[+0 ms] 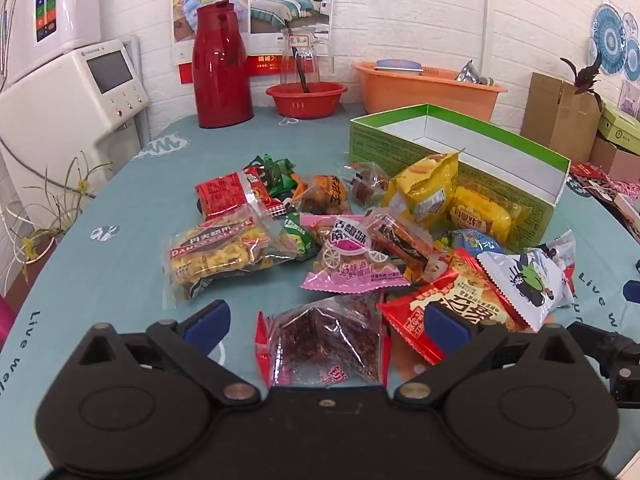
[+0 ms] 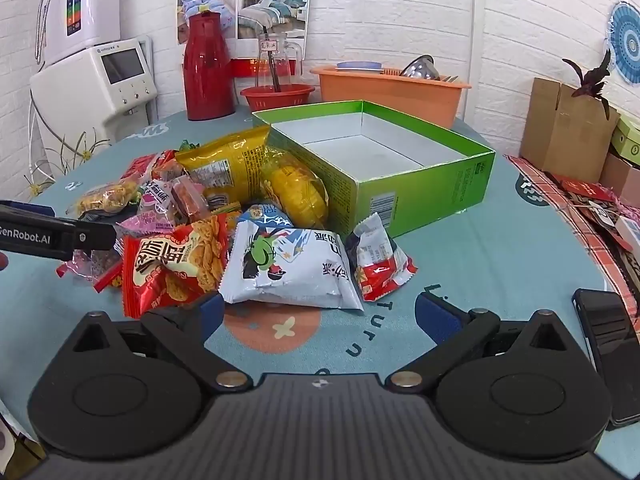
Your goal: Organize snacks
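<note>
both grippers hover over the worktop (image 2: pixel 500 264) with jaws spread wide, holding nothing. just ahead of the left gripper (image 1: pixel 326 322) lies a clear packet of dark red snacks (image 1: pixel 324 344); the snack pile (image 1: pixel 320 232) spreads beyond it. a white packet (image 2: pixel 288 268) lies just ahead of the right gripper (image 2: pixel 316 316), the open green box (image 2: pixel 384 168) farther ahead, empty.

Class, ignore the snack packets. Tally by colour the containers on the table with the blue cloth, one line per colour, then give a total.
Red: 2 (flask, round basin)
Orange: 1 (tub)
Green: 1 (open box)
Clear glass: 1 (jug)
Total: 5
</note>
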Tool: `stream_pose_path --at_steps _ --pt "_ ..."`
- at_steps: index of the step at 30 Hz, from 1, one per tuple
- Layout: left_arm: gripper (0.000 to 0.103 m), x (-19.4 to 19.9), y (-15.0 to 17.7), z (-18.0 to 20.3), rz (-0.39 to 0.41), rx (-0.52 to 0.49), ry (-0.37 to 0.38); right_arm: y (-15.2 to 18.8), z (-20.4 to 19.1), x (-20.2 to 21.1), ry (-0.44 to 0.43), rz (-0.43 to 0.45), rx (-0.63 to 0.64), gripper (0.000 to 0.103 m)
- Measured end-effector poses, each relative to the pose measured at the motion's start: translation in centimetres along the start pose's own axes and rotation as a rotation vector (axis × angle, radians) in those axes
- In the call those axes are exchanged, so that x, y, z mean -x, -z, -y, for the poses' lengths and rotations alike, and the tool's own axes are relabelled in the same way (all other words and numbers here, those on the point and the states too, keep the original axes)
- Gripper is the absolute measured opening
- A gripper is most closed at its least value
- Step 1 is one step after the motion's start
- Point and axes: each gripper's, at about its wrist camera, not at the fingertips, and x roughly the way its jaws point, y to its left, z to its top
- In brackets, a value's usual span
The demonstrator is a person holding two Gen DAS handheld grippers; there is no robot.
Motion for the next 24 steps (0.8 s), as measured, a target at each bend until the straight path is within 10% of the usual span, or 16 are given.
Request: stream_pose_path --at_steps 24 --pt "0.103 -0.9 -0.6 0.7 -0.014 -0.009 0.01 -0.1 0.5 -0.3 -0.004 0.006 -0.029 0.103"
